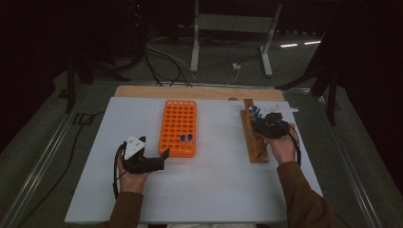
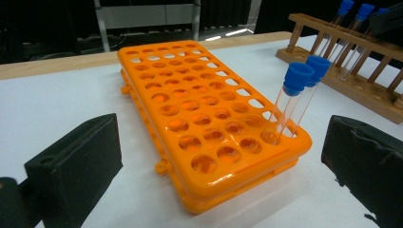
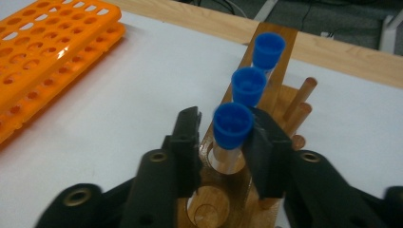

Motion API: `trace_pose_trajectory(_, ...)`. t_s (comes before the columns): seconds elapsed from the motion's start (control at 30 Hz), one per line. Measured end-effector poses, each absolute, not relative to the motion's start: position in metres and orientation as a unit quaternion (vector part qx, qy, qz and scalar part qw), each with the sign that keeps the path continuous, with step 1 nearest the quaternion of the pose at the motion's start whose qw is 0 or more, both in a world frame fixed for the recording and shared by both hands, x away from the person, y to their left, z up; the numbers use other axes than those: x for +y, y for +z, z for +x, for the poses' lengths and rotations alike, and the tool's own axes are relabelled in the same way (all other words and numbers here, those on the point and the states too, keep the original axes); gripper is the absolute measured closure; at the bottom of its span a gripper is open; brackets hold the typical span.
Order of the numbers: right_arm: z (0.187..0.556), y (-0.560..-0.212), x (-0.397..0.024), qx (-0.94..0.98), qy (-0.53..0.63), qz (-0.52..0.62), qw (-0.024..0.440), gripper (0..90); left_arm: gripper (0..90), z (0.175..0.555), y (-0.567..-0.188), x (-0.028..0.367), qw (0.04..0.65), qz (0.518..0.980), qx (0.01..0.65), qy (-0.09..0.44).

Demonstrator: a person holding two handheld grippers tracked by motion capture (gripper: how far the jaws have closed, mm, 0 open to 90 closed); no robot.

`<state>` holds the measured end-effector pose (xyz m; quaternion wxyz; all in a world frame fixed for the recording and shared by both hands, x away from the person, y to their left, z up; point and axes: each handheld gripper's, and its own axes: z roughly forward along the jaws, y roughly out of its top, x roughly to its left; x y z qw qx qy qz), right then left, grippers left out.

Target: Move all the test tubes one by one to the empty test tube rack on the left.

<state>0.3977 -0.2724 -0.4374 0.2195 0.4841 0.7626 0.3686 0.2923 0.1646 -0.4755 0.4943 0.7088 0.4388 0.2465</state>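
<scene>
While both hands rest over a white table (image 1: 204, 190), each view adds its own detail.
Left gripper (image 1: 164, 154): near the left side of the table, just beside the near end of the orange rack (image 1: 178, 127); its jaws stand wide apart with nothing between them.
Left gripper view: the orange rack (image 2: 204, 118) up close, with two blue-capped tubes (image 2: 297, 102) leaning in holes at one near corner; from above they are just two blue dots.
Right gripper (image 1: 260, 124): over the wooden rack (image 1: 254, 145) on the right.
Right gripper view: jaws closed around the nearest tube (image 3: 230, 135), just under its blue cap, with the tube seated in the wooden rack (image 3: 214, 199); two more capped tubes stand in line beyond it.
High view: the right hand (image 1: 281, 146) covers that grip.
</scene>
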Motion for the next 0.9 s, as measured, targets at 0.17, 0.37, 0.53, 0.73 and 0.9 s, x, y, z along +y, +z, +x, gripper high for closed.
trace_pose_trajectory(0.17, 0.4004, -0.4428, -0.2704, 0.761, 0.367, 0.49, 0.216, 73.4, 0.7, 0.2927, -0.4762, 0.1634, 0.494, 0.71, 0.439, 0.245)
trace_pose_trajectory(0.37, 0.4007, -0.445, -0.2693, 0.758, 0.367, 0.49, 0.223, 75.3, 0.7, 0.2926, -0.4764, 0.1633, 0.494, 0.71, 0.438, 0.245)
trace_pose_trajectory(0.53, 0.3986, -0.4464, -0.2709, 0.755, 0.367, 0.496, 0.225, 75.7, 0.7, 0.2928, -0.4772, 0.1626, 0.492, 0.712, 0.437, 0.244)
trace_pose_trajectory(0.73, 0.3985, -0.4464, -0.2723, 0.755, 0.362, 0.499, 0.223, 76.5, 0.7, 0.2929, -0.4776, 0.1622, 0.492, 0.712, 0.438, 0.243)
trace_pose_trajectory(0.9, 0.3969, -0.4444, -0.2737, 0.755, 0.364, 0.497, 0.224, 76.7, 0.7, 0.293, -0.4781, 0.1629, 0.492, 0.712, 0.438, 0.244)
